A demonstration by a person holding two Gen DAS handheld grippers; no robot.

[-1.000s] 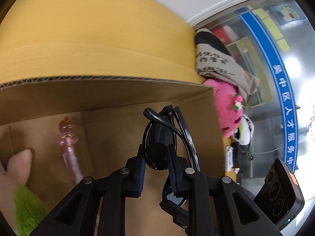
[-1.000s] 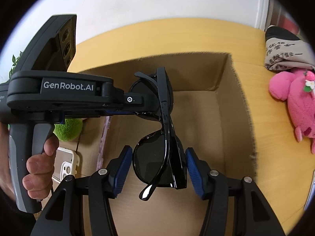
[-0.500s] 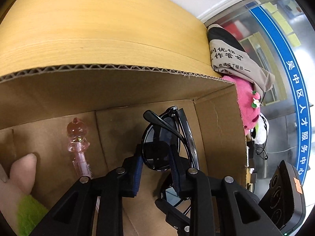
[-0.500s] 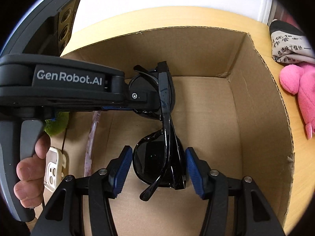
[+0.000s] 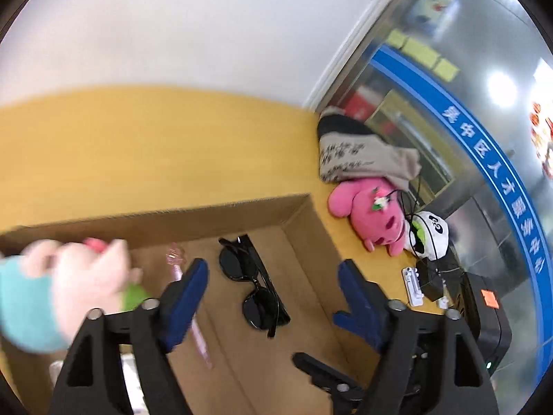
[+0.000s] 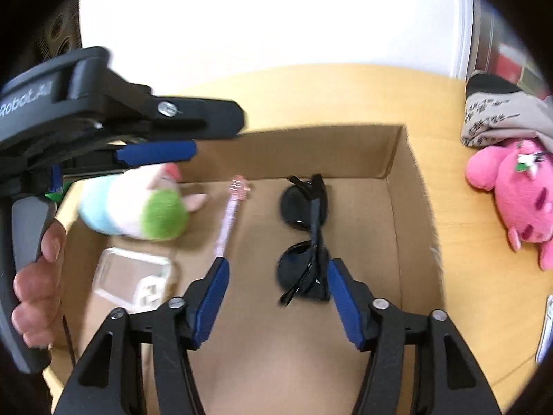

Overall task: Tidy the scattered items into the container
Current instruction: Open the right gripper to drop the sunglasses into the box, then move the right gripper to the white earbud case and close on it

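Observation:
Black sunglasses (image 5: 254, 285) lie folded on the floor of the open cardboard box (image 5: 193, 216), also in the right wrist view (image 6: 306, 238). My left gripper (image 5: 273, 283) is open and empty above them. My right gripper (image 6: 276, 294) is open and empty, just above the near lens. The box (image 6: 413, 207) also holds a pink toothbrush (image 6: 230, 214), a green and white plush toy (image 6: 138, 209) and a clear phone case (image 6: 133, 280). The left gripper's body (image 6: 114, 117) crosses the upper left of the right wrist view.
A pink plush toy (image 6: 515, 186) and a printed grey cloth bag (image 6: 501, 121) lie on the yellow table (image 6: 477, 269) right of the box. A panda plush (image 5: 430, 231), cables and black devices sit further right. A white wall stands behind.
Both grippers opened and let go of the sunglasses, which now lie on the box floor. Both grippers have lifted and drawn back from the box.

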